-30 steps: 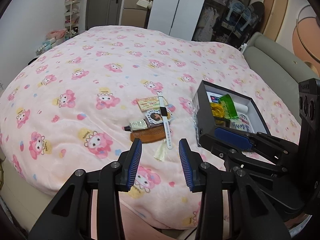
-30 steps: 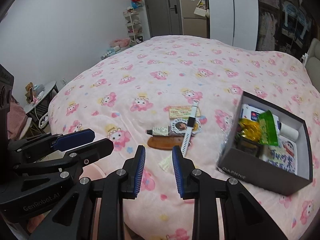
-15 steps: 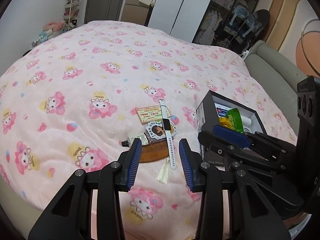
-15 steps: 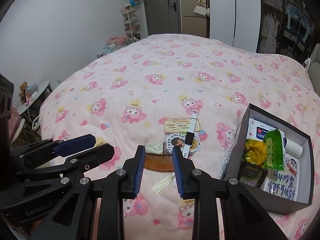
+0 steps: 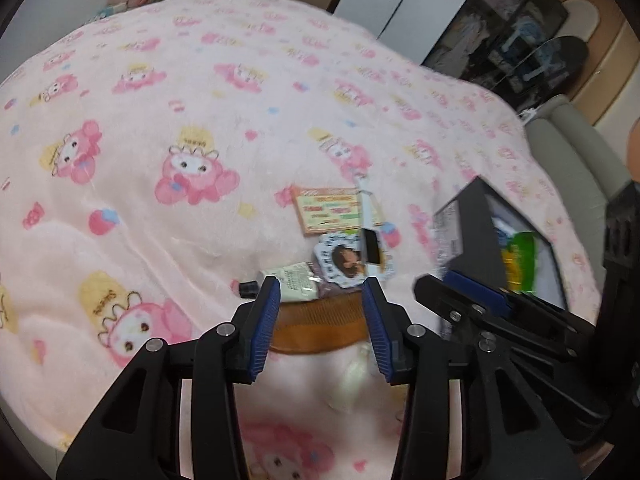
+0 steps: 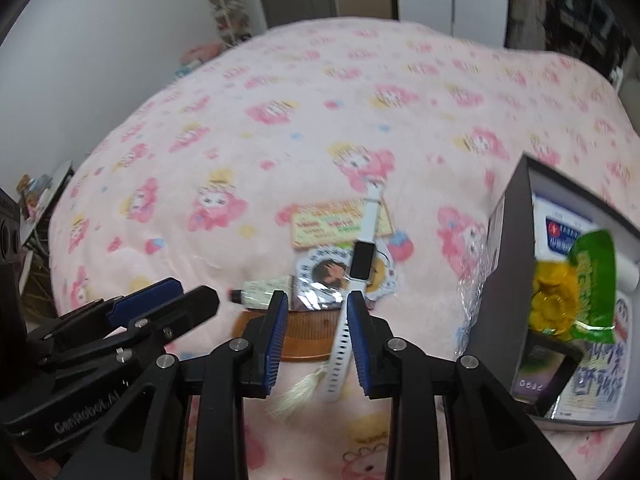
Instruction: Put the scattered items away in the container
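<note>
Down on the pink blanket [image 5: 168, 240] both tongs hung with jaws apart, gripping nothing. From the left wrist, the left gripper [image 5: 320, 292] straddled the comb [image 5: 320, 324], whose brown teeth showed between its blue pads [image 5: 266, 320]; the tube [image 5: 294, 286] lay just past them at 12 o'clock. Beyond that sat the photo badge [image 5: 344, 258] and, farther toward 12, the card [image 5: 328, 210]. The box [image 5: 468, 232] stood at 2 o'clock, already holding a green packet [image 5: 520, 252].

From the right wrist, the right gripper [image 6: 318, 306] was over the same heap, with the white watch [image 6: 360, 276] running from between its fingers up toward 12 o'clock, across the badge [image 6: 320, 276] and card [image 6: 328, 222]. Whether the right finger touched the strap was unclear. The comb [image 6: 308, 338] lay crosswise under the fingertips, its pale tassel [image 6: 298, 392] trailing toward 6. The box [image 6: 504, 280] stood at 3 o'clock, well filled; the left gripper [image 6: 188, 300] showed at 9.
</note>
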